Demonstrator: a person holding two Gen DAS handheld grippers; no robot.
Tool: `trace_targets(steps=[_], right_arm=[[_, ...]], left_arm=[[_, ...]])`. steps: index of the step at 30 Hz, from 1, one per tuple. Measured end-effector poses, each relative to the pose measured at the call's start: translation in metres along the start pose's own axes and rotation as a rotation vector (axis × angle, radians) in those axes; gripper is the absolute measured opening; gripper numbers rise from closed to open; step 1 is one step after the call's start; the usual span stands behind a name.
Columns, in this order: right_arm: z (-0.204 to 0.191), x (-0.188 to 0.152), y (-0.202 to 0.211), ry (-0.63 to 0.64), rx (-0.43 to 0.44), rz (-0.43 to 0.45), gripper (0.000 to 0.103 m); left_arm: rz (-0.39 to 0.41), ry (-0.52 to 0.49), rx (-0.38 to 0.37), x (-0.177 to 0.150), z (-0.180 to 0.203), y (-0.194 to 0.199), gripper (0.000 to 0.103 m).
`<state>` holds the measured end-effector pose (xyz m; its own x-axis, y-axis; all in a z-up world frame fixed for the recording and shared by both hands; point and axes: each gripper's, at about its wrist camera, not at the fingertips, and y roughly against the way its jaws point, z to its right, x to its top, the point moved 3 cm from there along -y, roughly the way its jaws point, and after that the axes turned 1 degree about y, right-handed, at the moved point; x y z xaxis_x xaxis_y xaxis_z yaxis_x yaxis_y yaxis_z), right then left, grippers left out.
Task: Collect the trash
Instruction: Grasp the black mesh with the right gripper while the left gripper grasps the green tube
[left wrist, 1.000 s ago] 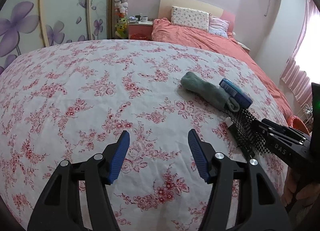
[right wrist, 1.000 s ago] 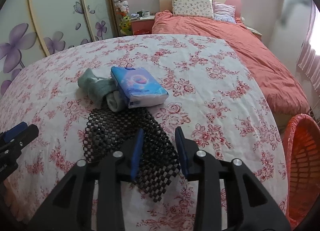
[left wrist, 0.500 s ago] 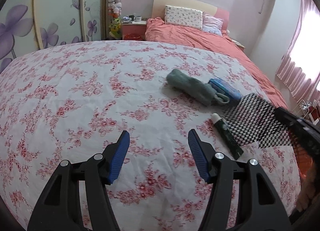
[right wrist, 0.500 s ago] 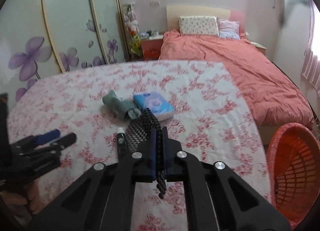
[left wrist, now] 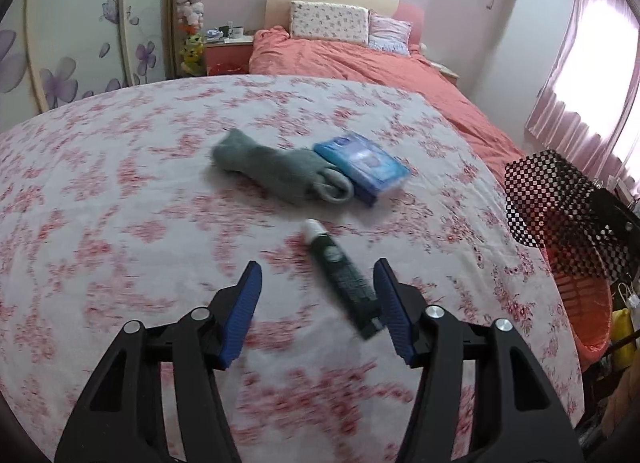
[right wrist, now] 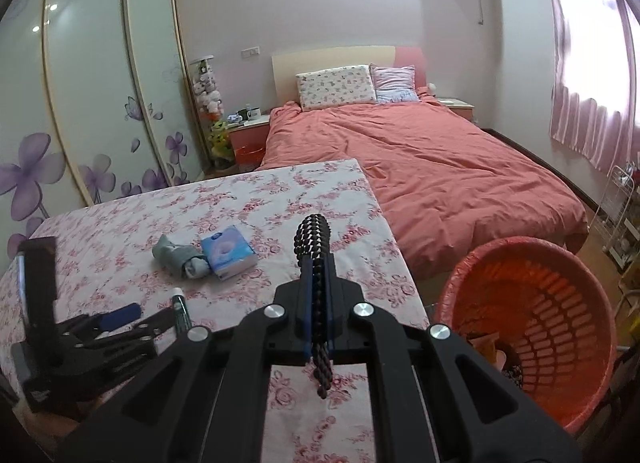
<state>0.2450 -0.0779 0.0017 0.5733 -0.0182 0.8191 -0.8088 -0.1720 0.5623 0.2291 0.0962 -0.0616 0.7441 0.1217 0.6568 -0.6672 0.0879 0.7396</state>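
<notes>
On floral-cloth tabletop, bedroom, coral bed beyond. Right gripper clamped tight on black mesh mat, mat pinched edge-on so most of it stands up past the fingertips and a short tail hangs below. Seen from left wrist view as a checkered sheet held aloft off the tabletop's right side, over the orange basket. Basket on floor just beside tabletop corner, some scraps already at its bottom; likely chosen as the bin, mat held high to clear the rim before dropping.

Left gripper half-wide, jaws closing, pointed down at dark green tube. Tube lying flat on cloth, white cap away from gripper, crimped tail just beside right-hand blue pad; nothing pinched yet, pads not pressing. Tube slanted across the gap, so a small turn of the wrist probably needed for a square grip.

Further back, untouched: rolled grey sock touching blue tissue pack, side by side. Whether those count as trash unclear.

Judgement: two pickups overlapping, mat nearly delivered, tube next.
</notes>
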Motion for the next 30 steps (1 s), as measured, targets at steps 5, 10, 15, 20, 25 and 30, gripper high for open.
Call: trace_targets(steps=[5,10,15,20,25,30], right_arm=[[0.007,-0.005,0.001,-0.012,0.009,-0.006,0.006],[0.013,-0.007,0.0,-0.032,0.015,-0.01,0.006],[0.017,-0.009,-0.001,-0.048,0.025,-0.012,0.006],[0.016,-0.012,-0.005,-0.058,0.036,-0.022,0.006],[0.016,-0.011,-0.006,-0.061,0.037,-0.018,0.006],[0.019,-0.011,-0.001,-0.07,0.035,-0.006,0.006]], left_arm=[[-0.023,-0.001,0.052,0.0,0.011,-0.017,0.041],[-0.029,-0.03,0.057,0.002,0.003,-0.017,0.027],[-0.029,-0.017,0.024,0.002,-0.012,-0.014,0.027],[-0.029,-0.02,0.032,0.002,-0.008,-0.015,0.027],[-0.027,0.003,0.019,0.005,-0.009,-0.017,0.02],[-0.002,-0.003,0.015,0.006,-0.011,-0.011,0.02]])
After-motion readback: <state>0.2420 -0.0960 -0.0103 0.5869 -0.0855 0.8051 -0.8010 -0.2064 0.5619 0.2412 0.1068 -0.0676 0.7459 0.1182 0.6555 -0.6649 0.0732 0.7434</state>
